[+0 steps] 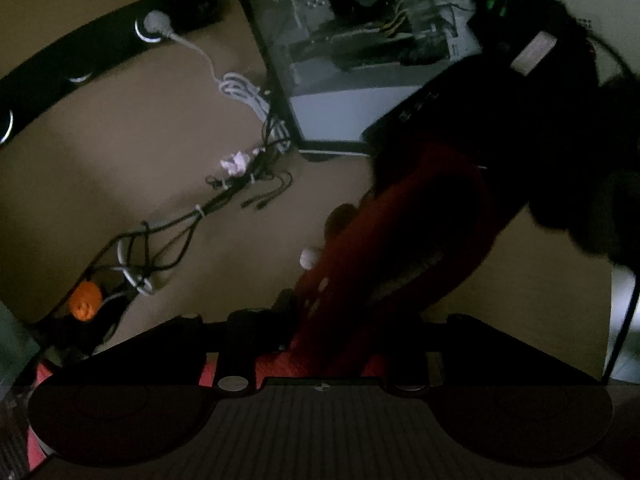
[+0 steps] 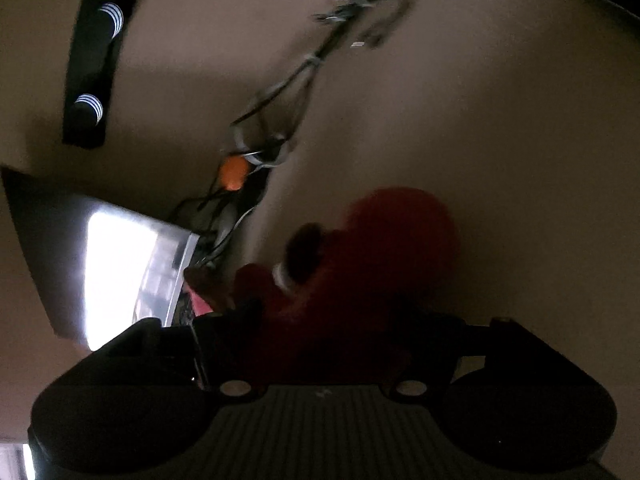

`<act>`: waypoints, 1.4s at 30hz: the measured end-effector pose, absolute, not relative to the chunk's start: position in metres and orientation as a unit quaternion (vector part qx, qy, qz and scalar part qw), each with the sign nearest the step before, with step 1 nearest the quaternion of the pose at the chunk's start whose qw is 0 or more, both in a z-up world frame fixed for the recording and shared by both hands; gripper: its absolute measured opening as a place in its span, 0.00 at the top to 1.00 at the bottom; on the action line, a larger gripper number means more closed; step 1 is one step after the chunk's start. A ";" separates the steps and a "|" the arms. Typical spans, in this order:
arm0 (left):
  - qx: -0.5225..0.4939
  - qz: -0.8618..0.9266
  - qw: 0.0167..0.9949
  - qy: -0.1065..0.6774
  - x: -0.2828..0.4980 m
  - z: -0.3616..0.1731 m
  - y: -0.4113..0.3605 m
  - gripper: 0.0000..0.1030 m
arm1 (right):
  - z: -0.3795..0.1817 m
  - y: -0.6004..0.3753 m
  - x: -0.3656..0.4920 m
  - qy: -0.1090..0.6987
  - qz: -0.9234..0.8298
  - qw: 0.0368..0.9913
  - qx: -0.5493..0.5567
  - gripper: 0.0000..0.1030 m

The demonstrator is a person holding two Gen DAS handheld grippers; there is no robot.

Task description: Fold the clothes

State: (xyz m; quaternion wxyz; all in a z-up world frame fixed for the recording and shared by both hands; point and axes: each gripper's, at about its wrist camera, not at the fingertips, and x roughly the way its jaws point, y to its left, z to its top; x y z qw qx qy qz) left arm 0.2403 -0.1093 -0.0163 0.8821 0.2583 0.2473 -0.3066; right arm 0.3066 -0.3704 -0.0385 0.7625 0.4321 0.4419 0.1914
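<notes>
One red garment was in play, held off the beige floor and stretched as a dark band between the two grippers. From the left gripper it ran up and away to the right gripper; in the right wrist view its free end bunched into a blurred red lump just ahead of that gripper's own fingers.

Both sets of jaws looked clenched on the cloth, since it entered each between the fingers, though the dim light hid the pads.

It seemed soft, light and limp: it sagged and twisted rather than keeping any shape. I judged it would handle best gripped at a hem or corner and kept taut, or it would slump into a wad.

Below the garment lay one tied bundle of black and white cables, with one orange ball at its near end. Beyond the cables ran one black strip with a white plug. Beside the garment's upper end stood one glass-sided computer case.
</notes>
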 end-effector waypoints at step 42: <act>-0.301 -0.060 0.899 0.313 0.182 -0.035 0.192 0.09 | -0.046 -0.192 0.362 0.496 0.316 0.714 0.380 0.12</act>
